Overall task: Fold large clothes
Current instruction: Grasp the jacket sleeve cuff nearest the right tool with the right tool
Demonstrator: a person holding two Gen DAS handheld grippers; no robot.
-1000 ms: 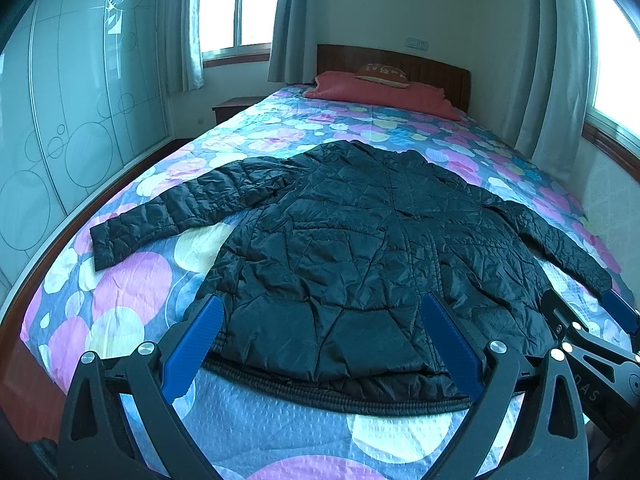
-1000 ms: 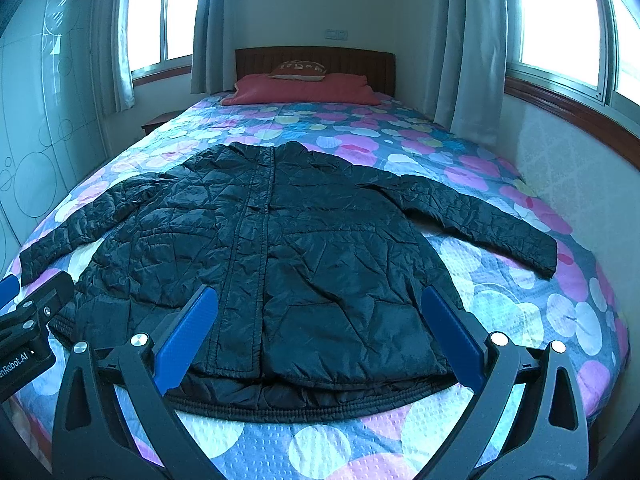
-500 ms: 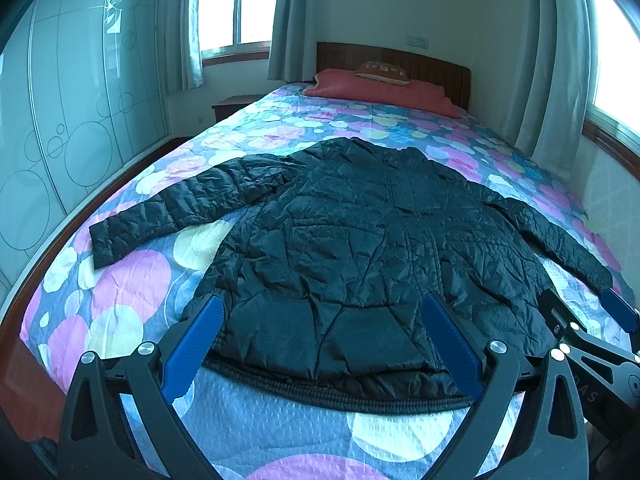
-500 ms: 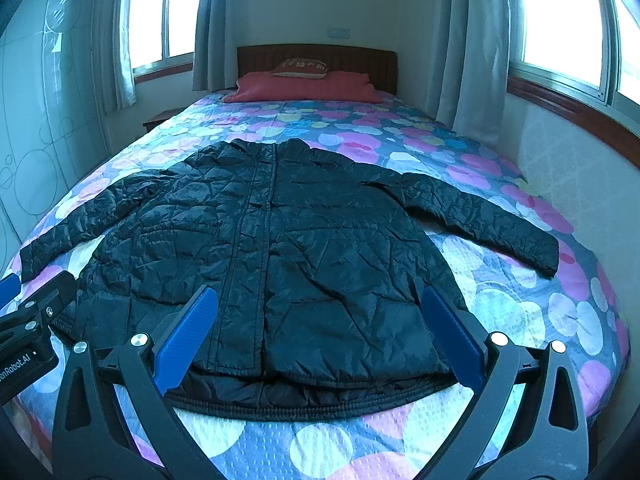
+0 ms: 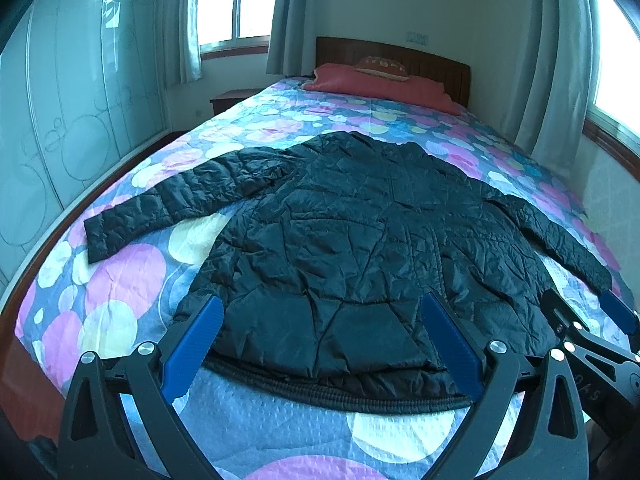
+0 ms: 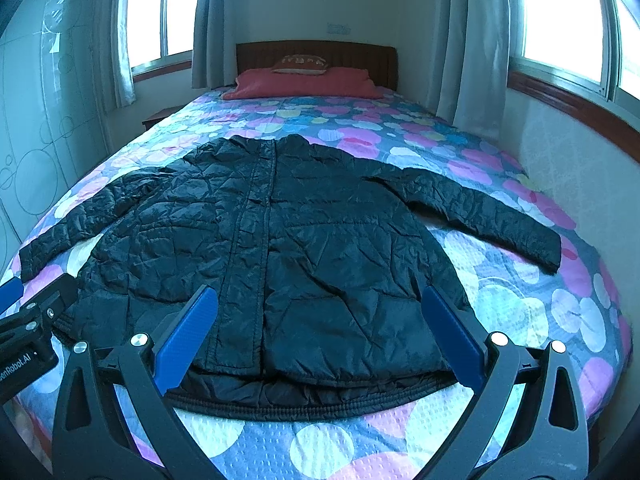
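A black quilted jacket [image 5: 360, 240] lies flat, front up, on the bed, sleeves spread out to both sides, hem toward me; it also shows in the right wrist view [image 6: 280, 248]. My left gripper [image 5: 320, 344] is open and empty, held above the hem at the jacket's left half. My right gripper [image 6: 320, 340] is open and empty, above the hem at the right half. The right gripper's body shows at the right edge of the left wrist view [image 5: 588, 344]. The left gripper's body shows at the left edge of the right wrist view [image 6: 28, 320].
The bed [image 5: 120, 280] has a bedspread with coloured circles. A red pillow [image 6: 304, 82] and wooden headboard [image 6: 360, 60] are at the far end. A glass wardrobe [image 5: 60, 120] stands left, a wall with windows [image 6: 560, 152] right, and a nightstand [image 5: 228, 100] by the headboard.
Both grippers have drawn back and risen slightly, so the jacket sits a little lower and farther in both views. The jacket has not moved. Both jaws stay open.
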